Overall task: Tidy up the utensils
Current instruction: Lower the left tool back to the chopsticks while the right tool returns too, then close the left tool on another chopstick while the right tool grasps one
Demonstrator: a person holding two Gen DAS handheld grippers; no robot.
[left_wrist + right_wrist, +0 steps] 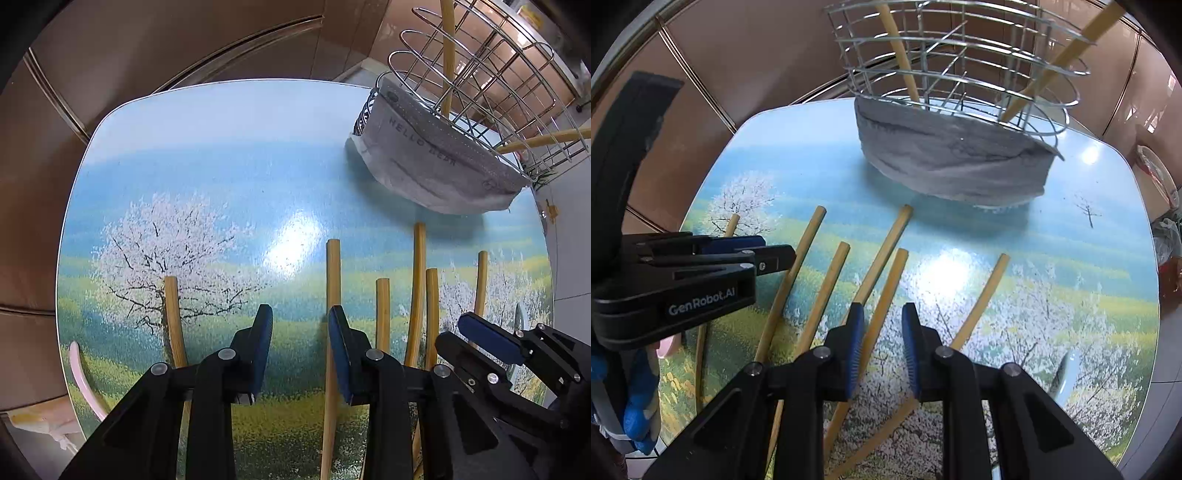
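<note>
Several bamboo-handled utensils lie side by side on the printed table, handles pointing away; one long handle (pixel 332 280) runs under my left gripper's right finger. My left gripper (pixel 300 321) is open and empty above the table. My right gripper (pixel 882 317) is open and empty, straddling a bamboo handle (pixel 886 291). It also shows at the lower right of the left wrist view (pixel 458 330). A wire utensil basket (pixel 945 62) wrapped in grey cloth (pixel 953 162) stands at the far side and holds two bamboo handles (pixel 897 48).
The table (pixel 221 155) has a landscape print and rounded edges, with brown tiled floor around it. A pink utensil (pixel 83 380) lies at the left edge. A white-handled utensil (pixel 1065 373) lies at the right. The left gripper shows in the right wrist view (pixel 768 254).
</note>
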